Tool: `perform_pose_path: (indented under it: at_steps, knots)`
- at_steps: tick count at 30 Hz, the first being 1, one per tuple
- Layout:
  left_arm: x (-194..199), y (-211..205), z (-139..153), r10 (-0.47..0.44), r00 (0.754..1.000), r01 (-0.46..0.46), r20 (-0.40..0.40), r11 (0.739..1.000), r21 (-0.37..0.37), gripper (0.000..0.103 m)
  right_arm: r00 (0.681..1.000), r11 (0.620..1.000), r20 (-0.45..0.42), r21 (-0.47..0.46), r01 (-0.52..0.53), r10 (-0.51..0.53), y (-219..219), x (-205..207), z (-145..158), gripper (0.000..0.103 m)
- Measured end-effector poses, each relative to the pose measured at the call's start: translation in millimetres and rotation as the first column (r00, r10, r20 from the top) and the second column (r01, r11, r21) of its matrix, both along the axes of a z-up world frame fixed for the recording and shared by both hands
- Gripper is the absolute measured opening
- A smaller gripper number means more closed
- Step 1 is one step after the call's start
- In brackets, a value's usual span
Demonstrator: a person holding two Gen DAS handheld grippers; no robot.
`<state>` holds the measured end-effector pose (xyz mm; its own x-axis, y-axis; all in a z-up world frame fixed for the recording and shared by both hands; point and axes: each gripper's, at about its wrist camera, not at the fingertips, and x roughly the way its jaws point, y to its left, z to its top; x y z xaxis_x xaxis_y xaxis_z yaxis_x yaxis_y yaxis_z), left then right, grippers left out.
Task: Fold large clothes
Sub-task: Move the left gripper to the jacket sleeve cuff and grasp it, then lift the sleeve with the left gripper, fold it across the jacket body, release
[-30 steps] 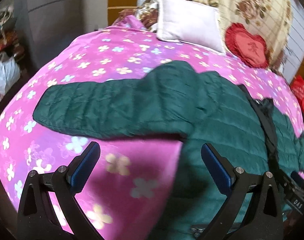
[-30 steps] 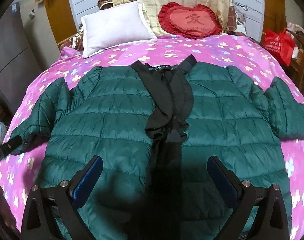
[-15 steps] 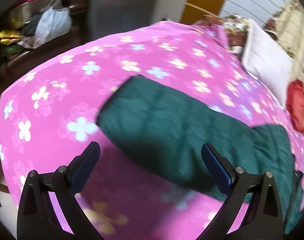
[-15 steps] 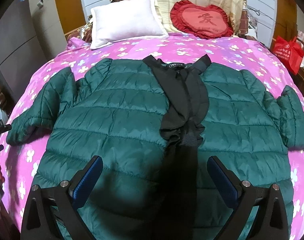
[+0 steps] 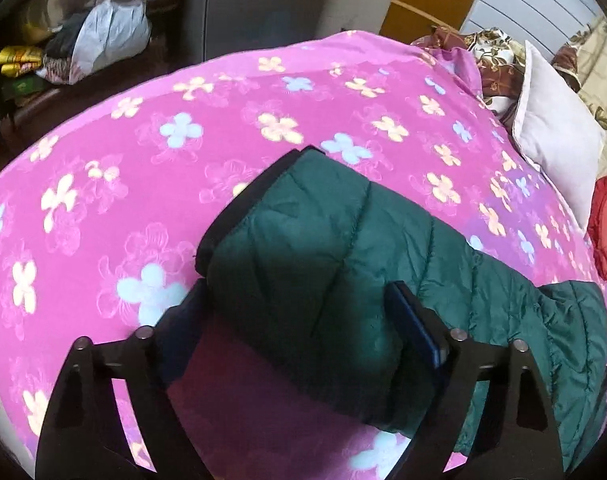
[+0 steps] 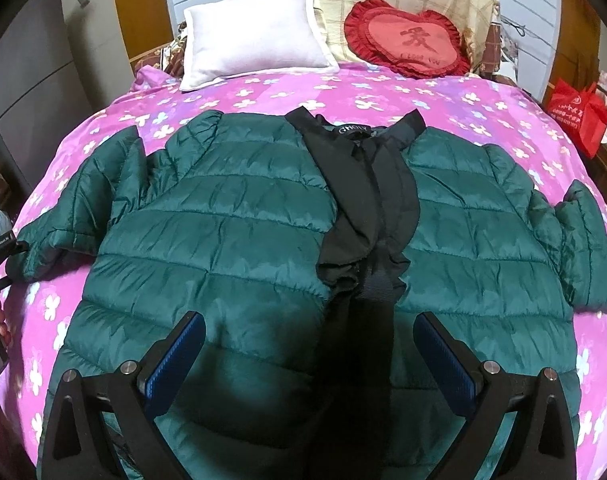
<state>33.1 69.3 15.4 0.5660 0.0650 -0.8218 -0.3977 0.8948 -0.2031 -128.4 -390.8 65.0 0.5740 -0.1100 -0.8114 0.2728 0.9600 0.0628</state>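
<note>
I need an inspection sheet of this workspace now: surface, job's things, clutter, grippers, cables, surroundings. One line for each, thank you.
Surface: pink flowered bedspread, mostly covered.
Job's things: dark green quilted puffer jacket spread flat, front up, black placket open; left sleeve stretched out.
Clutter: white pillow and red heart-shaped cushion at the head end.
Grippers: left gripper jaws have just been closing, sleeve end between them; right gripper open above the hem.
Cables: nothing seen.
Surroundings: red bag, white plastic bag, grey cabinet.
</note>
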Motion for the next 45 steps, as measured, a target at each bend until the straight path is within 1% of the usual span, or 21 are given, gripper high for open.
perform_pose_path:
  at_steps: [1,2,3,4,5,6,7,8,11,15,17,22,26,28,33,37,41,45]
  knots:
    - [-0.1,0.6,0.1,0.001,1.0,-0.001,0.011,1.0,0.002,0.074,1.0,1.0,-0.002,0.002,0.002,-0.002,-1.3,-0.3,-0.7,0.103]
    - [0.2,2.0,0.3,0.006,1.0,-0.006,0.021,1.0,0.002,0.062,1.0,1.0,-0.005,0.001,0.004,-0.004,-2.3,0.0,-1.5,0.103]
    - [0.2,4.8,0.2,0.02,0.999,-0.02,0.03,1.0,-0.001,0.055,1.0,1.0,-0.007,0.001,0.006,-0.006,-3.4,-0.2,-2.2,0.103]
    - [0.5,7.5,0.2,0.029,0.999,-0.029,0.033,1.0,-0.009,0.041,1.0,1.0,-0.01,0.0,0.006,-0.006,-4.1,-0.4,-2.8,0.103]
    - [0.7,10.4,0.0,0.035,0.999,-0.034,0.036,0.999,-0.027,0.033,1.0,1.0,-0.013,-0.001,0.006,-0.006,-4.9,-0.8,-3.3,0.103]
    - [0.6,13.7,0.5,0.033,0.999,-0.03,0.043,0.998,-0.062,0.029,1.0,1.0,-0.016,-0.004,0.005,-0.005,-5.5,-1.4,-3.6,0.103]
    - [0.2,14.8,1.6,0.027,0.998,-0.022,0.049,0.996,-0.083,0.021,1.0,1.0,-0.018,-0.005,0.004,-0.004,-6.6,-1.9,-3.7,0.103]
    - [-0.1,14.2,3.6,0.018,0.998,-0.013,0.054,0.996,-0.093,0.017,1.0,1.0,-0.019,-0.008,0.003,-0.004,-7.0,-2.7,-3.6,0.103]
    - [-6.3,6.8,18.3,-0.014,0.995,0.022,0.097,0.997,-0.079,0.015,1.0,1.0,-0.02,-0.014,0.005,-0.005,-11.4,-5.3,-2.2,0.103]
    - [-18.2,-2.7,43.2,-0.057,0.984,0.08,0.17,0.988,-0.13,0.014,1.0,1.0,-0.016,-0.015,0.015,-0.015,-17.1,-11.2,1.9,0.103]
    - [-23.1,-10.4,55.4,-0.085,0.976,0.115,0.199,0.983,-0.143,0.013,1.0,1.0,-0.013,-0.018,0.017,-0.017,-19.6,-14.9,4.4,0.103]
    - [-37.6,-46.6,89.9,-0.196,0.942,0.244,0.271,0.957,-0.156,0.013,0.999,0.999,-0.003,-0.016,0.033,-0.033,-29.1,-23.4,9.3,0.103]
    - [-48.8,-81.7,109.6,-0.269,0.915,0.324,0.299,0.934,-0.15,0.013,0.999,0.999,0.008,-0.006,0.052,-0.052,-37.9,-31.8,13.8,0.103]
    - [-56.1,-103.9,118.5,-0.316,0.898,0.368,0.307,0.921,-0.13,0.013,0.998,0.998,0.014,-0.012,0.06,-0.059,-42.7,-36.6,16.5,0.103]
    - [-77.0,-163.3,134.3,-0.441,0.843,0.484,0.309,0.872,-0.077,0.013,0.997,0.997,0.023,-0.011,0.079,-0.078,-54.5,-47.4,21.5,0.103]
    - [-89.1,-207.3,141.5,-0.517,0.8,0.558,0.304,0.828,-0.061,0.013,0.995,0.996,0.027,-0.012,0.092,-0.092,-63.1,-55.4,23.2,0.103]
    - [-101.2,-251.4,143.3,-0.586,0.757,0.621,0.289,0.783,-0.036,0.013,0.994,0.995,0.03,-0.012,0.103,-0.103,-72.7,-64.8,25.1,0.103]
    - [-113.3,-295.3,135.6,-0.652,0.713,0.68,0.26,0.733,-0.024,0.013,0.992,0.993,0.037,-0.011,0.118,-0.118,-81.5,-74.0,27.8,0.103]
